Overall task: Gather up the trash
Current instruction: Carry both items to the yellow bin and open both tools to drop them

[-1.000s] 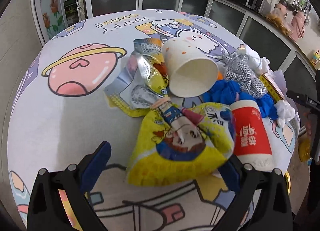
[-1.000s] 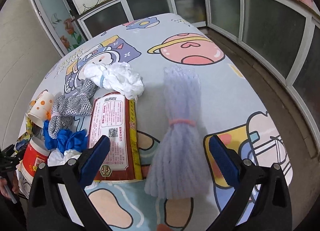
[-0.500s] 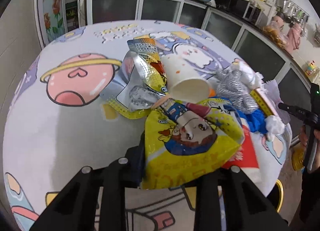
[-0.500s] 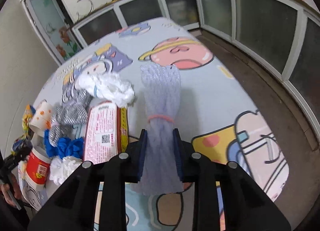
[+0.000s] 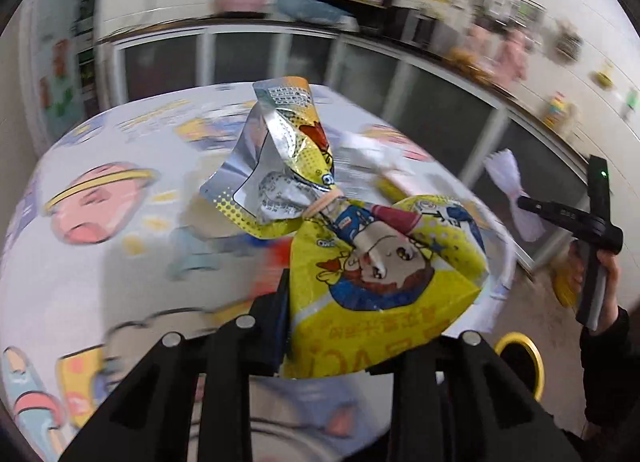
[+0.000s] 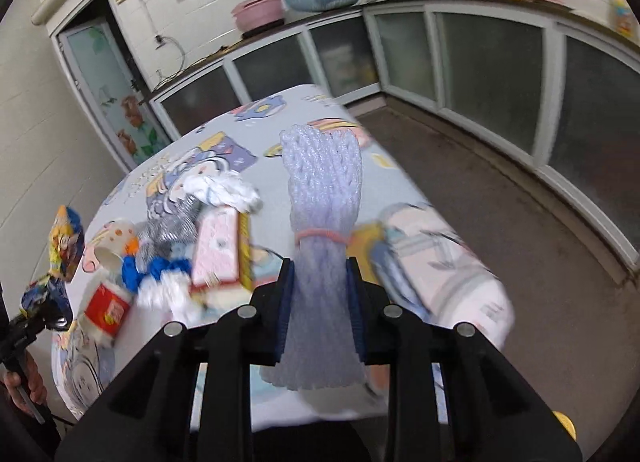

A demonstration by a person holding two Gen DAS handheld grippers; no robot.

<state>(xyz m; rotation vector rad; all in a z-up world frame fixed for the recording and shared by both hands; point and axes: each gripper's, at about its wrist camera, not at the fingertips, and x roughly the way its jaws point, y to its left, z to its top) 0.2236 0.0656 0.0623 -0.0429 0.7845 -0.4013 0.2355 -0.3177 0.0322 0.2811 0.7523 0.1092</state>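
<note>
My left gripper (image 5: 344, 326) is shut on a yellow snack bag (image 5: 380, 274) tied at its middle, lifted above the cartoon-print table (image 5: 100, 262). My right gripper (image 6: 320, 294) is shut on a pale lavender foam net bundle (image 6: 322, 198) with a pink band, lifted above the table (image 6: 440, 262). In the right wrist view the left gripper with the snack bag (image 6: 64, 242) shows at the far left. In the left wrist view the right gripper holds the foam net (image 5: 508, 178) at the right.
On the table in the right wrist view lie a red paper cup (image 6: 106, 306), a dotted paper cup (image 6: 110, 246), a blue rag (image 6: 160, 266), a silver wrapper (image 6: 172, 226), white tissue (image 6: 224, 190) and a pink packet (image 6: 218, 250). A yellow-rimmed bin (image 5: 520, 358) stands on the floor.
Both grippers closed on their items and lifted them off the table. The views have risen and tilted, with motion blur.
</note>
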